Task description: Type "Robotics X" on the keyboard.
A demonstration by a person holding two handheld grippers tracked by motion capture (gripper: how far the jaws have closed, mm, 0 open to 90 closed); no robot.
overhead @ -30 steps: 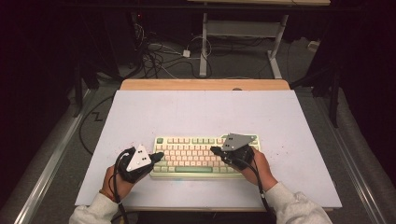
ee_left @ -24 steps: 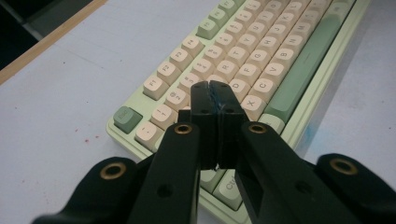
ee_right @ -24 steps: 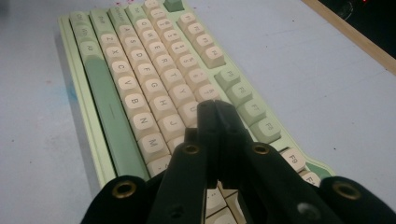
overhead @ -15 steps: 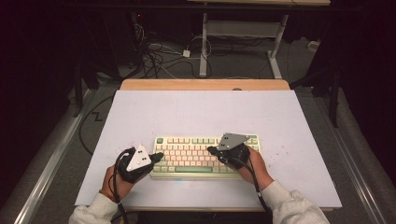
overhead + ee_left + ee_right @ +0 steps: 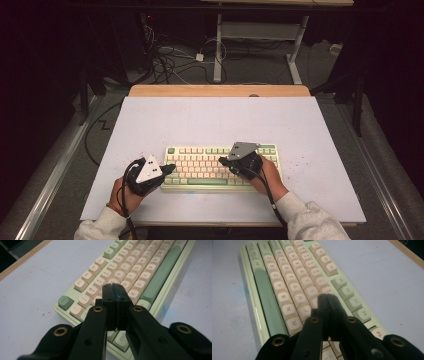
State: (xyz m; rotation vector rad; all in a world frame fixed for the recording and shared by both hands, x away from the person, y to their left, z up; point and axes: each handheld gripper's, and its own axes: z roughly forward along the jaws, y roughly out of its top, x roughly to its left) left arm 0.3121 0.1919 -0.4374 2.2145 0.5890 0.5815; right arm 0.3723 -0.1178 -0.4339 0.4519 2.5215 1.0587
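A pale green keyboard (image 5: 202, 182) with cream keys lies near the front of the white tabletop (image 5: 220, 120). My left gripper (image 5: 171, 168) is at the keyboard's left end, jaws shut with nothing between them. In the left gripper view its tips (image 5: 114, 286) hover over the left-hand letter keys of the keyboard (image 5: 140, 270). My right gripper (image 5: 222, 161) is shut and empty above the middle of the keys. In the right gripper view its tips (image 5: 327, 296) cover keys near H and J on the keyboard (image 5: 287, 277). I cannot tell whether either tip touches a key.
A wooden strip (image 5: 220, 90) runs along the table's far edge. Beyond it, tangled cables (image 5: 170, 60) lie on the dark floor beside a white desk frame (image 5: 218, 50). Small red specks mark the tabletop near the keyboard's ends.
The right gripper has drifted slightly left over the keys. The left gripper has stayed where it was, and both remain shut.
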